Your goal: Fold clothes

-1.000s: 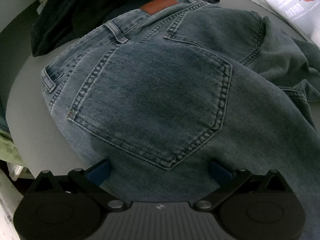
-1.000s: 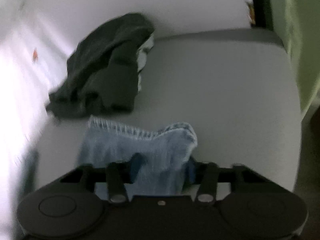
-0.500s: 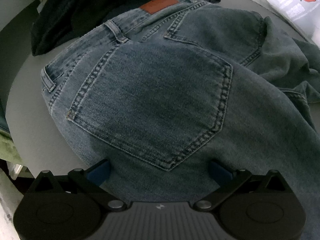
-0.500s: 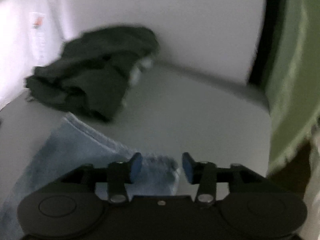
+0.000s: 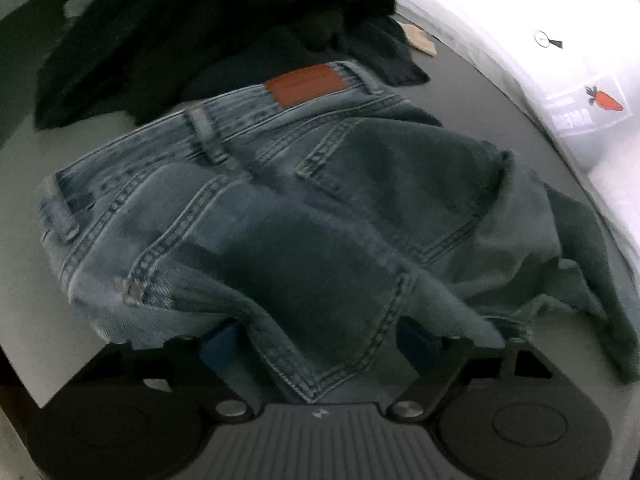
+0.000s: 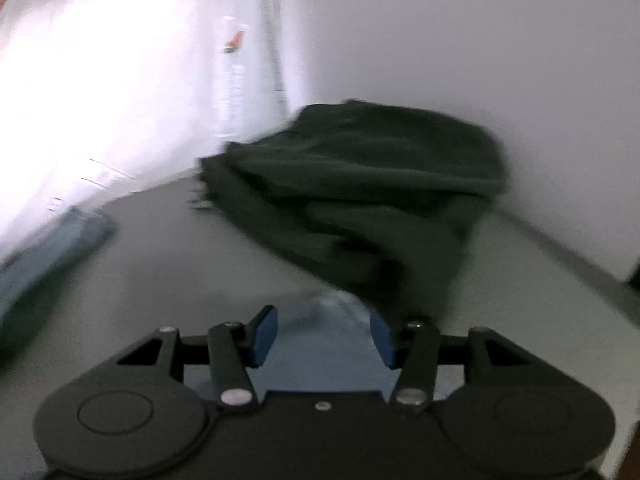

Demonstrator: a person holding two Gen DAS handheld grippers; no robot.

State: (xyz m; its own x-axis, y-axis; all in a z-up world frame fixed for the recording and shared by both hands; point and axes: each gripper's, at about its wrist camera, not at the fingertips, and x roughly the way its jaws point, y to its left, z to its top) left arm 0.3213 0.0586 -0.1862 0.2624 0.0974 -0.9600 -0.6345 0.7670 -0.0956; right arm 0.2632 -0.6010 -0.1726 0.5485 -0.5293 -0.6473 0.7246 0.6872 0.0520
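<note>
Bunched jeans (image 5: 304,216) hide the left gripper (image 5: 316,344) fingertips, grip unclear; right gripper (image 6: 323,336) blurred, spread wide over denim.

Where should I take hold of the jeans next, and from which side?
Take the jeans at the waistband corner nearest the left hand-held gripper, coming in low from the bare table side. There the doubled band ends in a free, flat edge; the far side is crowded by dark clothes.
</note>
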